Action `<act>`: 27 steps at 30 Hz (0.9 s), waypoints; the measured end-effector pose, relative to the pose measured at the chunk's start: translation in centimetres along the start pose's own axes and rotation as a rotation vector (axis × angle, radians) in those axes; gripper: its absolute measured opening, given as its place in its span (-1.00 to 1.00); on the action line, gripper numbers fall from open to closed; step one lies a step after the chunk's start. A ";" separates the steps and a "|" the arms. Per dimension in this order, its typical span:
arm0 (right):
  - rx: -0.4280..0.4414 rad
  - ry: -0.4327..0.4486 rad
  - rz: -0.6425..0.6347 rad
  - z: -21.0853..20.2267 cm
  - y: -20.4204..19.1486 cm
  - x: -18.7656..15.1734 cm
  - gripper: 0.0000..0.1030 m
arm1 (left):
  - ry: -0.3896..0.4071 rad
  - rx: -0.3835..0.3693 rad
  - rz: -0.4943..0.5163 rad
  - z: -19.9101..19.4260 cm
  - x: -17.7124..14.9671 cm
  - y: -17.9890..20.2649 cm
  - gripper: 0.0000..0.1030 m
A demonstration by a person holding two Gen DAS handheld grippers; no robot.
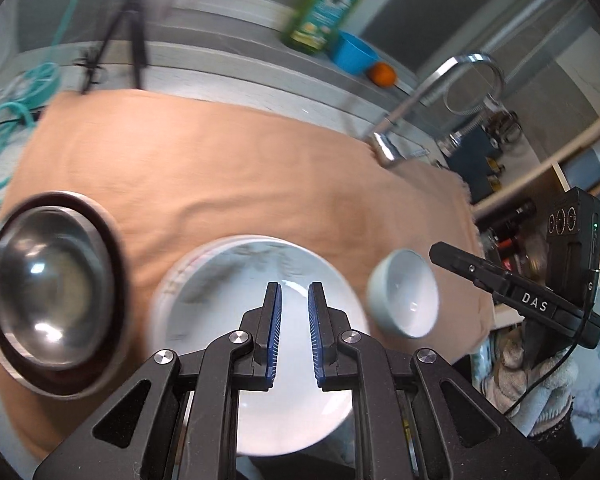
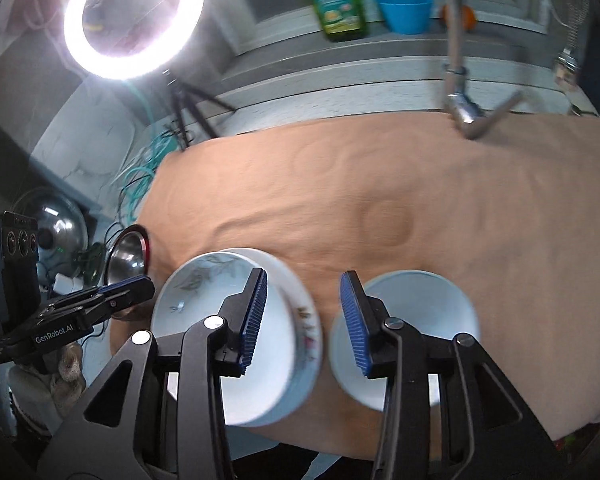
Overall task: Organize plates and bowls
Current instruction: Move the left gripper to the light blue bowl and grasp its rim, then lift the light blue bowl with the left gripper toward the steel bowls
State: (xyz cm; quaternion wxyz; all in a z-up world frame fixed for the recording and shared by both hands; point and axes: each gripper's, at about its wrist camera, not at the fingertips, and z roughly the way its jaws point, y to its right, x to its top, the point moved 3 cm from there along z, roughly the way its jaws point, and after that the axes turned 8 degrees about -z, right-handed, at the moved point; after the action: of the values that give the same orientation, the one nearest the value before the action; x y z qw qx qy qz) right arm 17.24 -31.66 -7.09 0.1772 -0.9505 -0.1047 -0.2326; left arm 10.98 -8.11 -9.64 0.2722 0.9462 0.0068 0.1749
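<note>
With the left hand-held gripper (image 1: 294,286) narrow and empty and the right hand-held gripper (image 2: 304,280) parted, holding nothing, I'd pinch the small bowl (image 2: 416,320) by its rim squarely before nesting it.

Left hand-held gripper (image 1: 294,292) angled steeply down, blue pads (image 1: 275,320) drawn close with only a narrow gap, nothing between them. Right hand-held gripper (image 2: 304,284) also tilted steeply down, jaws partly spread, blue ribbed pads (image 2: 354,320) clear of anything, nothing gripped. Both views motion-blurred. No hands or sleeves visible.
</note>
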 end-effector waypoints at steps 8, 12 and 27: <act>-0.081 -0.013 0.123 -1.2 7.2 -2.6 -0.23 | -0.103 -0.053 0.070 4.5 -0.7 4.8 -0.77; -0.087 -0.037 0.174 -1.0 9.8 -3.9 -0.22 | -0.144 -0.047 0.101 6.9 -0.8 6.6 -0.77; 0.010 -0.104 0.327 1.0 13.2 -7.4 -0.23 | -0.242 -0.051 0.090 11.3 -1.0 7.9 -0.77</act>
State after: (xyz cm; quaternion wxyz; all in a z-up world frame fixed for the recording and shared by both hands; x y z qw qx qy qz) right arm 14.94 -44.18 -15.26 0.2117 -0.9648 0.0409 -0.1505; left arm 13.15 -20.76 -14.78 0.2867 0.9525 -0.0730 0.0717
